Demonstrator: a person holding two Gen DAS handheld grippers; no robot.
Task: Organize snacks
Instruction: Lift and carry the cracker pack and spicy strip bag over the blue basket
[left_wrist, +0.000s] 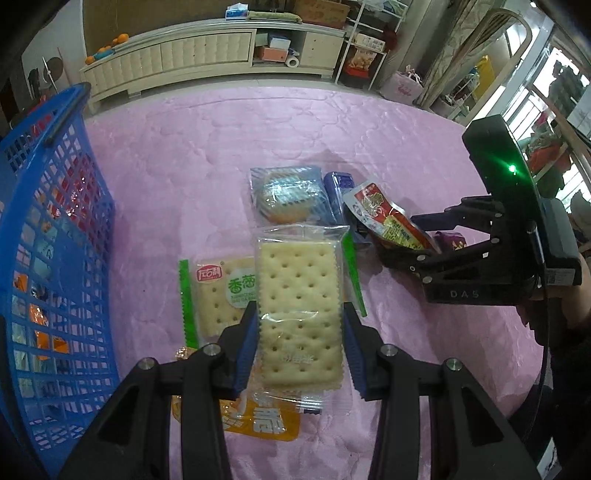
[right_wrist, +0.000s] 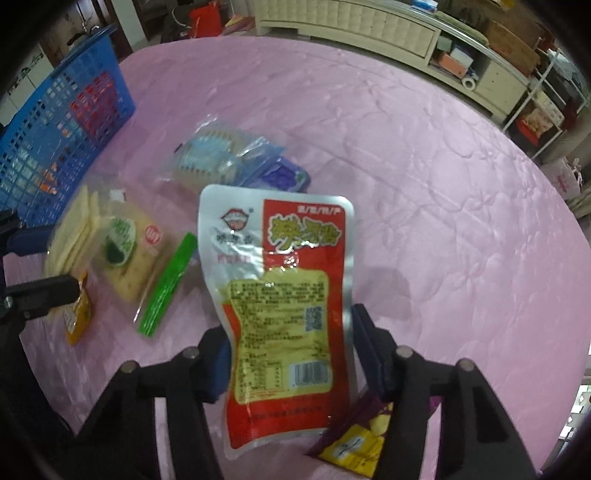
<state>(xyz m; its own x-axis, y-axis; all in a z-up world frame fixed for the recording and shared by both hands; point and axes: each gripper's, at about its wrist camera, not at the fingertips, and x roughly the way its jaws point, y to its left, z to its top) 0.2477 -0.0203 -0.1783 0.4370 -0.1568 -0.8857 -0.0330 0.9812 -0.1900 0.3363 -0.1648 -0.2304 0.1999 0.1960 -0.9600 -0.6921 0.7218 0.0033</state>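
Note:
My left gripper (left_wrist: 300, 332) is shut on a clear-wrapped cracker pack (left_wrist: 300, 310) and holds it above the pink table. A second cracker pack (left_wrist: 218, 295) with green edges lies under it, with an orange packet (left_wrist: 266, 424) nearer me. My right gripper (right_wrist: 291, 354) is shut on a red and silver snack pouch (right_wrist: 280, 295); it also shows in the left wrist view (left_wrist: 388, 218). A blue-wrapped pastry (left_wrist: 284, 195) and a blue box (left_wrist: 341, 192) lie behind. The blue basket (left_wrist: 55, 258) stands at the left.
A purple and yellow packet (right_wrist: 354, 439) lies under the right gripper. The pink quilted tablecloth (right_wrist: 443, 184) covers the table. A cream cabinet (left_wrist: 207, 55) and shelves stand beyond the far edge. The basket holds several wrapped snacks.

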